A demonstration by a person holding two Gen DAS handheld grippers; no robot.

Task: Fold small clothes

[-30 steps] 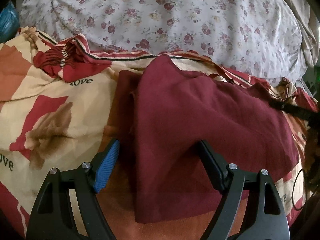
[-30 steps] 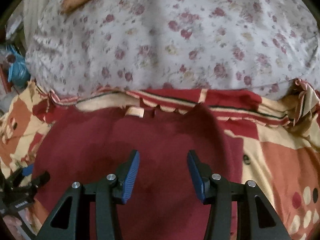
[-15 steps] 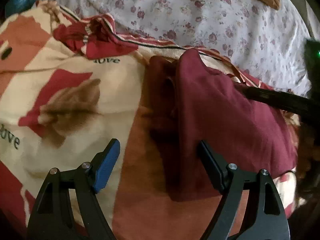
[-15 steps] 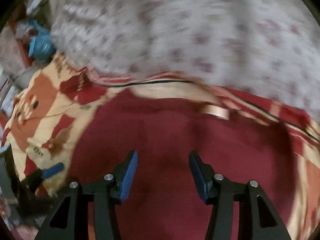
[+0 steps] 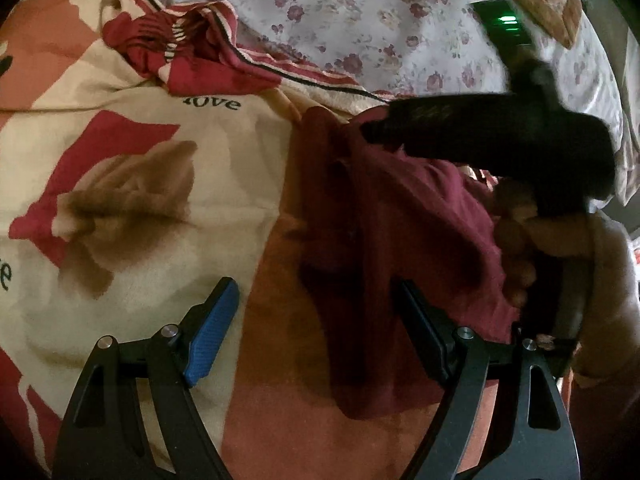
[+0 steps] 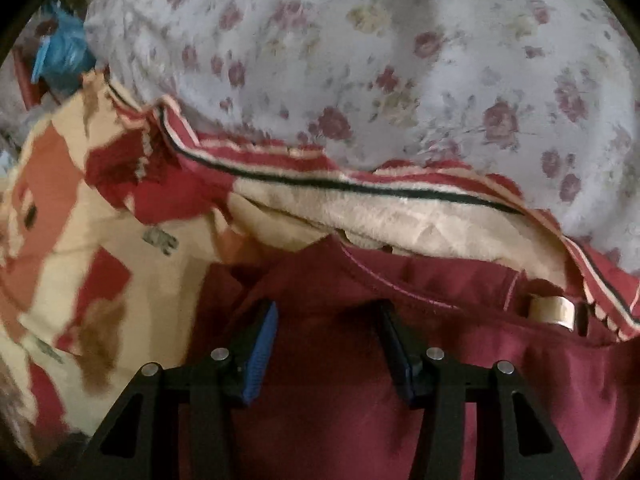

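Observation:
A dark maroon garment (image 5: 404,240) lies on the patterned blanket (image 5: 132,216), its left side folded into a lengthwise ridge. My left gripper (image 5: 316,312) stands open over the garment's lower left edge, one finger above the blanket, the other above the cloth, holding nothing. My right gripper (image 6: 328,332) is open just above the maroon garment (image 6: 360,408) near its collar and left shoulder, with nothing pinched. A tan neck label (image 6: 552,312) shows at the collar to the right. In the left wrist view the right gripper's blurred black body (image 5: 500,148) hangs over the garment's top, held by a hand (image 5: 568,264).
A white floral sheet (image 6: 400,72) covers the bed behind the blanket's striped red border (image 6: 320,184). A bunched red fold of blanket (image 5: 184,52) lies at upper left. Blue clutter (image 6: 60,52) sits off the bed's left edge.
The right gripper has swept left along the garment's collar toward its left shoulder and entered the left wrist view with its hand. The left gripper shifted slightly and rolled, still open.

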